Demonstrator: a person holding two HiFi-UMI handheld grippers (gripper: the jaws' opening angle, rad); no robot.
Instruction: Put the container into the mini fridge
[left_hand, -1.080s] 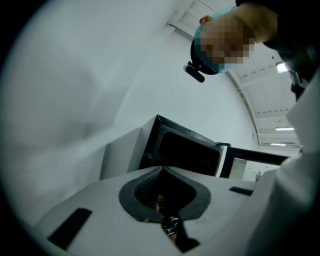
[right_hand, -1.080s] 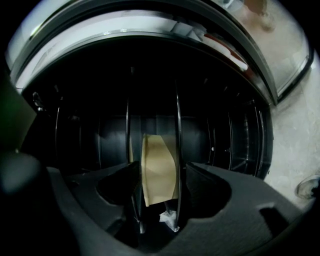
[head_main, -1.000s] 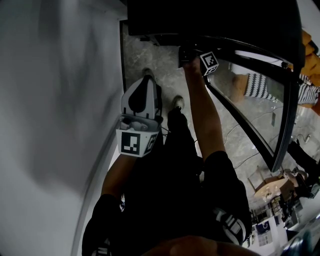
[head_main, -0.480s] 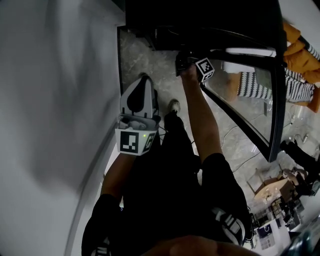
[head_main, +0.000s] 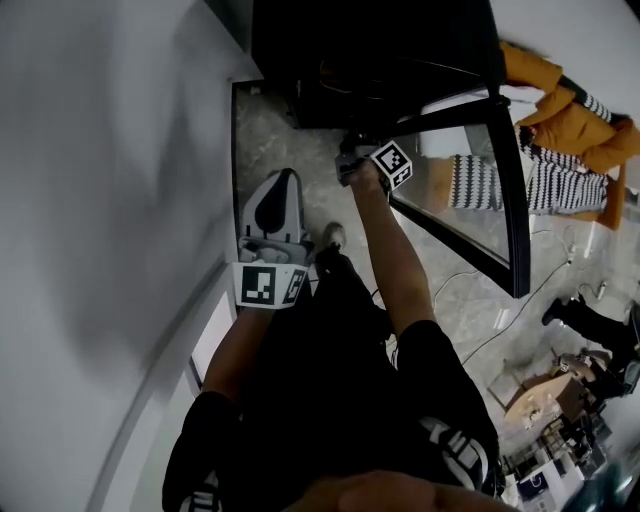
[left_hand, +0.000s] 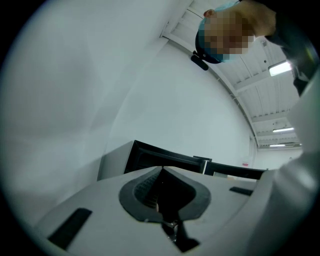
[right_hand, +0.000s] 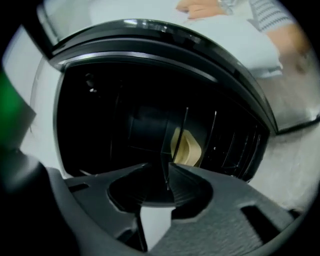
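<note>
The mini fridge (head_main: 350, 40) stands on the grey marbled floor (head_main: 265, 130).

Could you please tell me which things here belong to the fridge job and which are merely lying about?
Job: black mini fridge; its open glass door; cream rounded container, sitting inside the fridge.
Lying about: orange and black-and-white striped fabric beyond the door; brown cardboard boxes on the floor.

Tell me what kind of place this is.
Probably an indoor workroom or lab space, not a home kitchen: a black mini fridge sits on a marbled floor beside a plain white wall, and strip lights run along a panelled ceiling.
</note>
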